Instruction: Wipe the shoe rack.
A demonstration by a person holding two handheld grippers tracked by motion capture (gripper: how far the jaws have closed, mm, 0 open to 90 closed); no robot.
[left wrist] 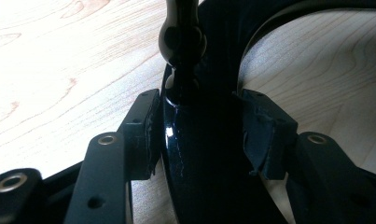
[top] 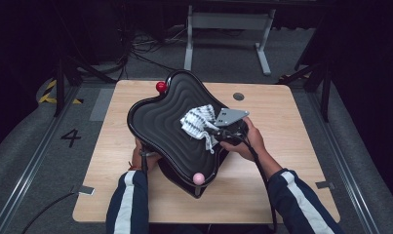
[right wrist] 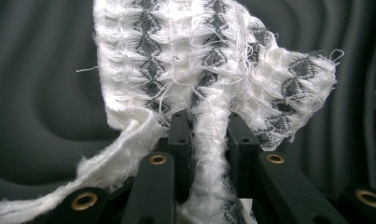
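A large black wavy-edged tray (top: 165,126) with a ridged surface stands tilted on the wooden table (top: 291,161). A red ball (top: 161,87) caps its far edge and a pink ball (top: 198,178) its near edge. A white and grey knitted cloth (top: 198,122) lies against the ridged surface. My right gripper (top: 214,131) is shut on a bunched strip of this cloth (right wrist: 209,60), pinched between both jaws (right wrist: 209,135). My left gripper (top: 144,157) sits at the tray's near left edge, its pads (left wrist: 146,135) closed on a glossy black part of the tray (left wrist: 199,154).
Bare wood lies on both sides of the tray, with a small round grommet (top: 238,96) at the table's far right. Beyond the table stands a white desk frame (top: 228,29) on grey carpet, with cables on the floor.
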